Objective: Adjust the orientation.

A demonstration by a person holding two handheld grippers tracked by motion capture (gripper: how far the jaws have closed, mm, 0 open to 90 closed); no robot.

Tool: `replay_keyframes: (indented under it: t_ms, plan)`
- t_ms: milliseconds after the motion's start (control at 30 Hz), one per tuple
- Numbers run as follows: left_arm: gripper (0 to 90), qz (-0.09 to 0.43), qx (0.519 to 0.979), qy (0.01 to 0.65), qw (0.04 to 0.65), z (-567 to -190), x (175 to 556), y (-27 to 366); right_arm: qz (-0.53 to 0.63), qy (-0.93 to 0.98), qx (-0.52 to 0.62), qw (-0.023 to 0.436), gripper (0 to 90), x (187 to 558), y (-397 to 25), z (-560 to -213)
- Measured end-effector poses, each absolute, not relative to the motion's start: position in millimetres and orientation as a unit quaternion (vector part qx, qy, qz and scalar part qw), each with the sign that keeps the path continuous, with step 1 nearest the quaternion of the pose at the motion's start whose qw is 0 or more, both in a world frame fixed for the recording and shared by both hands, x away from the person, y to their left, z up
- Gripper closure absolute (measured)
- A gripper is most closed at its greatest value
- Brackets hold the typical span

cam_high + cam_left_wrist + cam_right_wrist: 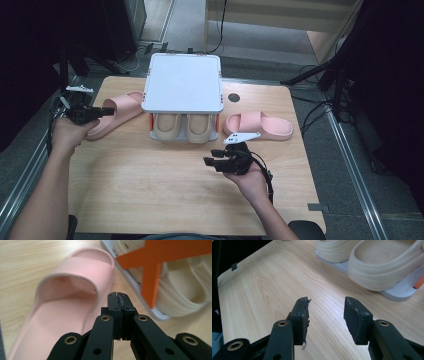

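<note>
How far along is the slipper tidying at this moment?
Done: two beige slippers sit on the lower level of the white rack. In hand: nothing; the left gripper, jaws shut on nothing, points at the left pink slipper, and the right gripper hovers open over the table. Left: both pink slippers, including the right one, lie on the table.

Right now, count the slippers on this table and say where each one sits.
4. One pink slipper lies left of the rack, another pink slipper right of it. Two beige slippers sit side by side on its lower shelf; the top may hide more.

Slippers [182, 127] in rack [182, 82], between sandals [116, 111]
</note>
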State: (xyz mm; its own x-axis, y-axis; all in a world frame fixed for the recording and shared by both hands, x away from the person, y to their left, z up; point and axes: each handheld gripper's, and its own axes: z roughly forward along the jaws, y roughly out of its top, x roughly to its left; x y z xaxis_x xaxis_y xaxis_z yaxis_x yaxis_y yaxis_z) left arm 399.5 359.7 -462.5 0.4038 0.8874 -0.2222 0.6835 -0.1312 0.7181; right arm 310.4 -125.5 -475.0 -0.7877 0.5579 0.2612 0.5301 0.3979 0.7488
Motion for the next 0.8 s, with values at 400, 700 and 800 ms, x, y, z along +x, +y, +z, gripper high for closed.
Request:
replay_keyframes:
  t_ms: [400, 700, 800]
  plan:
    - [89.2, 0.121, 0.728, 0.567, 0.367, -489, 424, 375, 0.442, 0.825, 0.35, 0.033, 55.7, 297, -143, -475]
    - [89.1, 0.106, 0.736, 0.57, 0.35, -506, 431, 371, 0.44, 0.825, 0.355, 0.034, 55.5, 296, -144, -476]
    - [89.1, 0.103, 0.734, 0.572, 0.351, -506, 430, 370, 0.439, 0.825, 0.354, 0.033, 55.5, 297, -144, -476]
